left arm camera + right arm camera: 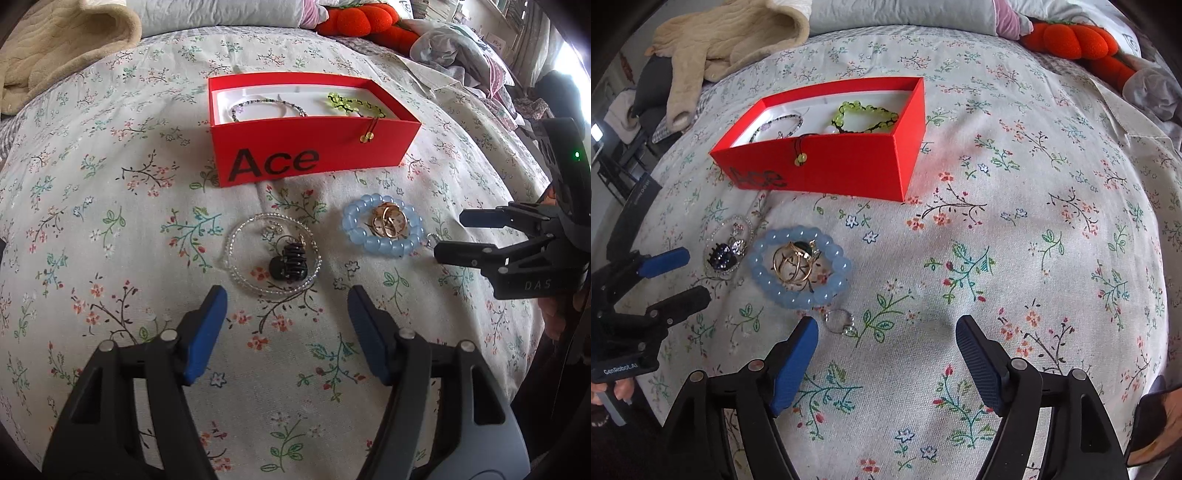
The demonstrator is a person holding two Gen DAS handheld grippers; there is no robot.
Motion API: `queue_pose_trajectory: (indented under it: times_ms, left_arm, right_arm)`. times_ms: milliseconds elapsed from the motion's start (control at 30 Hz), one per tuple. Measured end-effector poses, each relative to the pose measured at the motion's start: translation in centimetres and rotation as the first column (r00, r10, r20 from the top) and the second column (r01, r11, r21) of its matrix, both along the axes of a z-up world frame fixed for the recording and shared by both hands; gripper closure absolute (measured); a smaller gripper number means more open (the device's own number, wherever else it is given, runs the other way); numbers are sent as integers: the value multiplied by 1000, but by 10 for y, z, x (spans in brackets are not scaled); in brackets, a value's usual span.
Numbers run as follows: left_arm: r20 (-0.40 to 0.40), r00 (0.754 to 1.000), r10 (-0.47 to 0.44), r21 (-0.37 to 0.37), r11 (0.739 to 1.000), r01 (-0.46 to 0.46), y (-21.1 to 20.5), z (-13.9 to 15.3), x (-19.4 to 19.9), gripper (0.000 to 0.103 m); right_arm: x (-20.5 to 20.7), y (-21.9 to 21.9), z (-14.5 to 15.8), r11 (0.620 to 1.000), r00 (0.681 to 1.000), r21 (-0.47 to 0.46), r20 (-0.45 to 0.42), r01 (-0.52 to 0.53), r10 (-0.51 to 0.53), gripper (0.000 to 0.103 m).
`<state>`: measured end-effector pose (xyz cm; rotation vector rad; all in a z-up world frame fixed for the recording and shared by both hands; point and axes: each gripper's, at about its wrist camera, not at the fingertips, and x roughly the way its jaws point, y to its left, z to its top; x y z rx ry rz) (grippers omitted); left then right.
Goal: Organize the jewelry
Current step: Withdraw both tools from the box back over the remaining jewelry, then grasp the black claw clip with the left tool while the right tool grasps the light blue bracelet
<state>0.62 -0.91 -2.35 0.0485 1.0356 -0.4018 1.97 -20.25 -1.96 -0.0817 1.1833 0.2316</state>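
Note:
A red "Ace" box [314, 147] [827, 170] sits on the floral bedspread. It holds a purple bead bracelet [258, 105] and a green bead bracelet [354, 103] whose cord hangs over the front wall. On the bedspread lie a clear bead bracelet [236, 258] around a black hair clip [290, 264], a blue bead bracelet [384, 245] [798, 295] around gold rings [389, 221] [792, 264], and a small silver ring [840, 321]. My left gripper [288, 308] is open just before the clear bracelet. My right gripper [886, 339] is open, near the silver ring.
A beige blanket [62, 48] lies at the back left. An orange plush [365, 22] and crumpled clothes [454, 48] lie at the back right. Pillows line the far edge. The bedspread [1034, 258] stretches right of the jewelry.

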Motion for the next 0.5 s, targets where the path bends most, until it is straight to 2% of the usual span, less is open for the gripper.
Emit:
queue_pose_trajectory:
  times_ms: [300,500]
  left_arm:
    - [-8,1000,4,-20,1000,-5,-5,0,7,63]
    - [-17,1000,22,-9,1000,-22,-9,-5,17,71]
  right_arm:
    - [-3,11,-2,999,999,-25,8,-31,31,25]
    - [-2,10,-2,999,1000,-23,7,-29,29,25]
